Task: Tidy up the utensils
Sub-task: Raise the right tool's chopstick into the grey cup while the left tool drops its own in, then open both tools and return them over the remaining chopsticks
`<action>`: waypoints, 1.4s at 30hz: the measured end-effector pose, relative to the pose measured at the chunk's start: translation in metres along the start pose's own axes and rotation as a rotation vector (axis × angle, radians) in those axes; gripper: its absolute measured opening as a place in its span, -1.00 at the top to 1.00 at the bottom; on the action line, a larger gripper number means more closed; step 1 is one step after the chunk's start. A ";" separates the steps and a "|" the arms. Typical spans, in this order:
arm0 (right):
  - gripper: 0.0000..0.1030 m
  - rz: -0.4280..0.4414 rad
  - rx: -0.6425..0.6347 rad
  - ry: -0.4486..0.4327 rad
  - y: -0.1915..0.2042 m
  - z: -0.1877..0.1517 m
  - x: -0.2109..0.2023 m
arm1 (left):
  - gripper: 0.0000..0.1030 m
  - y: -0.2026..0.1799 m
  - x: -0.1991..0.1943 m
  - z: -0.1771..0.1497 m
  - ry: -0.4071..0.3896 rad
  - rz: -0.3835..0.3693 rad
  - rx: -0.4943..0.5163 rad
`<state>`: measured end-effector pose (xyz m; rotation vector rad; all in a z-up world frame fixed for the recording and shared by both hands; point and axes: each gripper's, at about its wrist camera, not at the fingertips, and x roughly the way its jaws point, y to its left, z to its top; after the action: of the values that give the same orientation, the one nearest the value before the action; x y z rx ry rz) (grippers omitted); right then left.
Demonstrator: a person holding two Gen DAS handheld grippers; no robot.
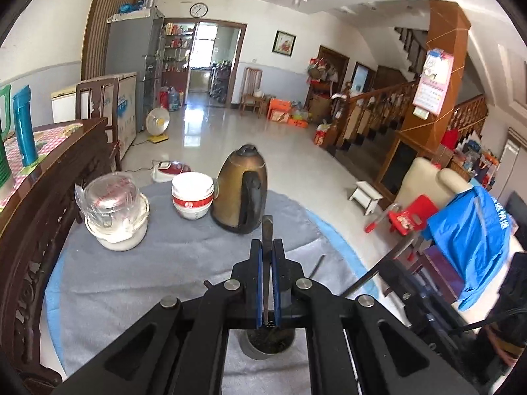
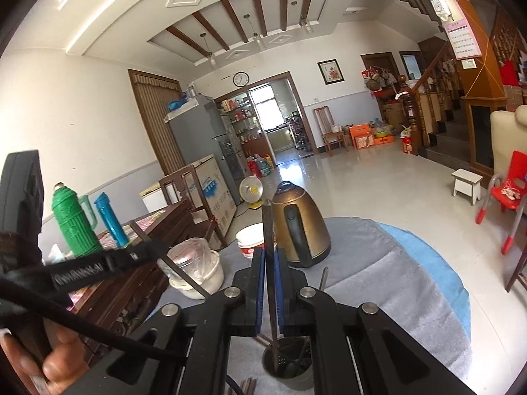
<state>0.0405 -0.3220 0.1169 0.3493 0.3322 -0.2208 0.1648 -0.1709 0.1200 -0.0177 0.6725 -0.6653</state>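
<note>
I have both grippers clamped on thin dark utensils, probably chopsticks: left gripper (image 1: 267,260) on 1 (image 1: 267,230), right gripper (image 2: 270,263) on another (image 2: 268,230), above the metal holder (image 2: 286,367) on the grey cloth (image 1: 131,279).

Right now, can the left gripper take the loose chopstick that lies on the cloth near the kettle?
Probably not yet. The left gripper is shut on a chopstick already. The path to the loose chopstick on the cloth looks free, but its jaws must first empty.
</note>
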 end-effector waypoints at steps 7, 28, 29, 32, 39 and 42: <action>0.87 -0.054 0.004 0.070 -0.012 -0.021 0.034 | 0.90 0.016 0.053 -0.029 0.154 0.016 -0.039; -0.28 0.042 0.131 0.134 -0.059 -0.073 -0.017 | -0.29 0.050 -0.031 -0.103 0.082 0.182 0.167; -0.28 0.044 0.122 0.138 -0.058 -0.077 -0.021 | -0.31 0.053 -0.031 -0.110 0.095 0.193 0.172; -0.24 0.057 0.078 0.163 -0.053 -0.095 -0.032 | -0.33 0.068 -0.031 -0.139 0.165 0.227 0.146; -0.20 0.062 0.041 0.244 -0.044 -0.132 -0.036 | -0.33 0.095 -0.025 -0.191 0.297 0.281 0.071; 0.01 0.067 0.042 0.299 -0.039 -0.149 -0.029 | -0.33 0.101 -0.027 -0.206 0.324 0.294 0.055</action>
<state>-0.0383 -0.2978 -0.0166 0.4357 0.6098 -0.1092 0.0862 -0.0350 -0.0496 0.2408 0.9463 -0.4050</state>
